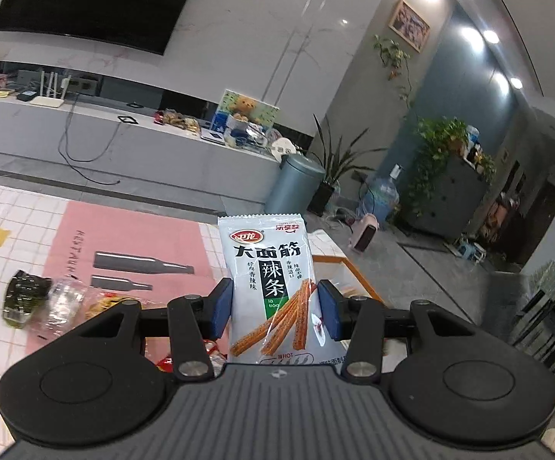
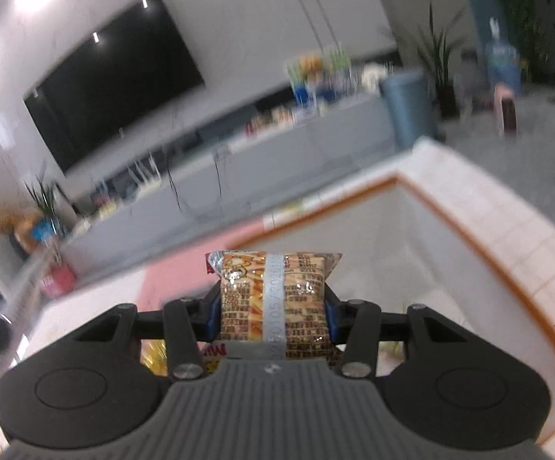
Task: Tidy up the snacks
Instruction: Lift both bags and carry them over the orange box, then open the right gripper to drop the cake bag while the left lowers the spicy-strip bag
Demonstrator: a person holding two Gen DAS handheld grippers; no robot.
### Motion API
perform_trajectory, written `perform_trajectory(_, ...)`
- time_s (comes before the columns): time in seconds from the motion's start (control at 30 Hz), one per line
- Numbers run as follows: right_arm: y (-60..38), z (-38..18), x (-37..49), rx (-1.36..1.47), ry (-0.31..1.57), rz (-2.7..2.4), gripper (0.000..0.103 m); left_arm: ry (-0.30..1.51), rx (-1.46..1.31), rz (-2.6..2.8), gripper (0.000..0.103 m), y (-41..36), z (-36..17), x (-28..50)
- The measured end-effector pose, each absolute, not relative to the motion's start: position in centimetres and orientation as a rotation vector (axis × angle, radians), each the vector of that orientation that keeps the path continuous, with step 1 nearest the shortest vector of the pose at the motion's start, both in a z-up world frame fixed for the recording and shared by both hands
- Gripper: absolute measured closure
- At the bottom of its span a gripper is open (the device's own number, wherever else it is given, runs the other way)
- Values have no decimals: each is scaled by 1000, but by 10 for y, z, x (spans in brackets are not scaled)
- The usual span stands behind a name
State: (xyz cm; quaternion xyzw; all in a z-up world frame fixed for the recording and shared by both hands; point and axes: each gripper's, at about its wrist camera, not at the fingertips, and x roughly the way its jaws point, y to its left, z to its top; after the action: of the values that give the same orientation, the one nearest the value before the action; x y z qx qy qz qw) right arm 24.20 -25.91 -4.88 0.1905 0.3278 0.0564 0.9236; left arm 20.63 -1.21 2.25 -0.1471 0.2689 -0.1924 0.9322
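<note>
Both hands were loaded. The left gripper (image 1: 275, 308) was clamped on a white spicy-strip packet (image 1: 267, 287), its blue pads pressing the packet's two sides, and the packet stood upright between the fingers, clear of the table. Beyond it, to the right, a corner of the orange-rimmed box (image 1: 357, 272) peeked out from behind the packet. Off to the near left, on the pink mat (image 1: 131, 230), a small heap of loose snacks (image 1: 43, 301) waited: a dark green wrapper, something clear and crinkly, something yellow.

In the right wrist view, the right gripper (image 2: 271, 312) was squeezed on a puffy orange snack bag (image 2: 273, 299), back seam facing the lens, held aloft. That view was smeared, so the fine print was unreadable. The box's orange rim (image 2: 507, 268) ran just ahead and to the right, with its pale inside wide open below the bag; I could not tell whether anything already lay at its bottom.

My read: this was the carry leg, two snacks lifted from the pile and heading for the box. The right bag looked nearer the opening, so it should go first. The next move called for bringing each packet over the rim, lowering it inside, then letting the fingers part only once it was past the edge. The tall white packet might catch the rim if it went in upright, so tipping it flat seemed wise.
</note>
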Motion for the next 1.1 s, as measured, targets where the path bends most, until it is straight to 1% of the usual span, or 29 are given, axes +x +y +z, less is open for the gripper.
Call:
perform_trajectory(0.17, -249, -80, 277, 405, 836, 110, 56, 575, -273, -409, 49, -27, 12, 210)
perform_trajectory(0.27, -246, -85, 290, 409, 889, 129, 56, 590, -252, -412, 49, -30, 7, 207)
perform_trajectory(0.43, -240, -85, 296, 338, 907, 96, 55, 606, -246, -410, 49, -29, 2, 206)
perform_trajectory(0.53, -236, -88, 303, 310, 928, 94, 53, 612, -249, -416, 49, -29, 1, 205)
perform_trajectory(0.57, -236, -89, 304, 293, 928, 87, 47, 611, -247, -416, 49, -28, 1, 204)
perform_trajectory(0.6, -235, -89, 305, 284, 922, 81, 46, 610, -246, -416, 49, -29, 2, 202)
perform_trajectory(0.8, -241, -83, 301, 328, 911, 85, 45, 613, -249, -410, 49, -29, 3, 200)
perform_trajectory(0.83, -242, -80, 299, 327, 896, 77, 44, 612, -250, -409, 49, -29, 3, 200)
perform_trajectory(0.9, -248, -71, 293, 330, 856, 61, 39, 612, -249, -406, 49, -30, 3, 200)
perform_trajectory(1.1, -281, -47, 273, 347, 735, -46, 38, 646, -255, -382, 49, -46, 2, 209)
